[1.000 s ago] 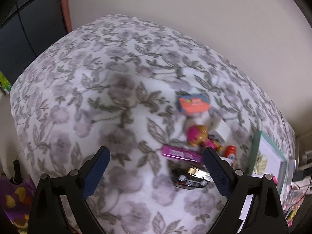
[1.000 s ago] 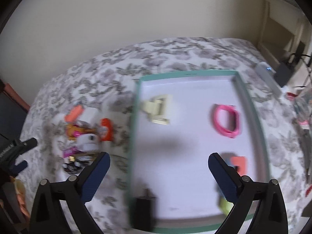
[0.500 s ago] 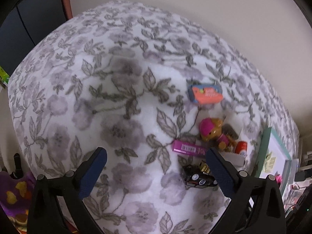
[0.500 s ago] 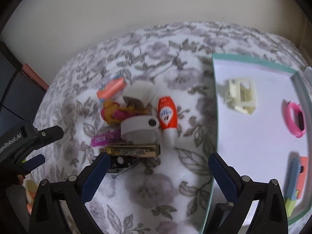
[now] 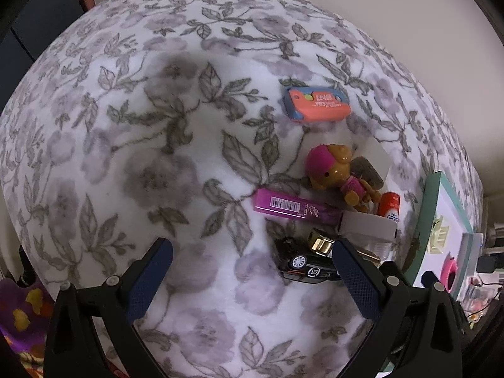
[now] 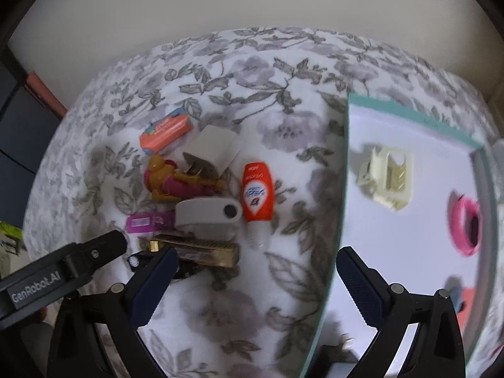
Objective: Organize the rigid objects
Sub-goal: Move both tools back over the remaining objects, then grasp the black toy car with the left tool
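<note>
A cluster of small objects lies on the floral cloth: an orange case point(image 5: 318, 104), a toy dog point(image 5: 337, 173), a purple box point(image 5: 293, 207), a black toy car point(image 5: 307, 264), a gold harmonica point(image 6: 201, 249), a grey dispenser point(image 6: 208, 212) and an orange bottle point(image 6: 256, 195). A teal-rimmed white tray point(image 6: 345, 170) on the right holds a cream clip point(image 6: 386, 176) and a pink band point(image 6: 466, 226). My left gripper point(image 5: 252, 278) is open and empty, just left of the car. My right gripper point(image 6: 255, 283) is open and empty, hovering between the cluster and the tray.
The left gripper's body point(image 6: 60, 275) shows at the left of the right wrist view. A beige wall runs behind the table. Dark furniture point(image 5: 37, 12) stands at the far left. Cables and clutter point(image 5: 485, 264) lie beyond the tray.
My right gripper has swung left from over the tray to the object cluster. My left gripper has moved closer to the cluster. Both stay open.
</note>
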### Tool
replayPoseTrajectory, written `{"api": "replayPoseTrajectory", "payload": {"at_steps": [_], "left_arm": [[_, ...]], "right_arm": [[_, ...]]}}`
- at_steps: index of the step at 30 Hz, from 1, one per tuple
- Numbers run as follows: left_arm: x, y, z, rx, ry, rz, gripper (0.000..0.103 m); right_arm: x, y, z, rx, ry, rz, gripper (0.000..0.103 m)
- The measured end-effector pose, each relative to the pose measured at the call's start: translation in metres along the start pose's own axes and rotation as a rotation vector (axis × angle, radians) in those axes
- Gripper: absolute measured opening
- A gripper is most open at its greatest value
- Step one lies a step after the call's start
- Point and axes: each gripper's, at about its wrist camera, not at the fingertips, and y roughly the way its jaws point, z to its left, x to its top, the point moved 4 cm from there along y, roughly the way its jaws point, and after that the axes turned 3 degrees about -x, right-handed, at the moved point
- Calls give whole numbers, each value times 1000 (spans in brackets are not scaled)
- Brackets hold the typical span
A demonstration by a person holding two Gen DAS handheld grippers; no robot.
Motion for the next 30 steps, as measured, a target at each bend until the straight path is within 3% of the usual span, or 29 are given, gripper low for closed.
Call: {"api": "replayPoseTrajectory", "payload": {"at_steps": [11,25,30], "left_arm": [[-3,3,4,-8,-62,32,101],[-28,26,-64,-2,160,66,100],[-33,37,-82,46,233,47,99]], "right_arm": [[27,-13,-14,-6,-76,-3,102],[39,-11,-36,40,-50,-2,102],[36,-7,-39,76,-12,13,102]]}}
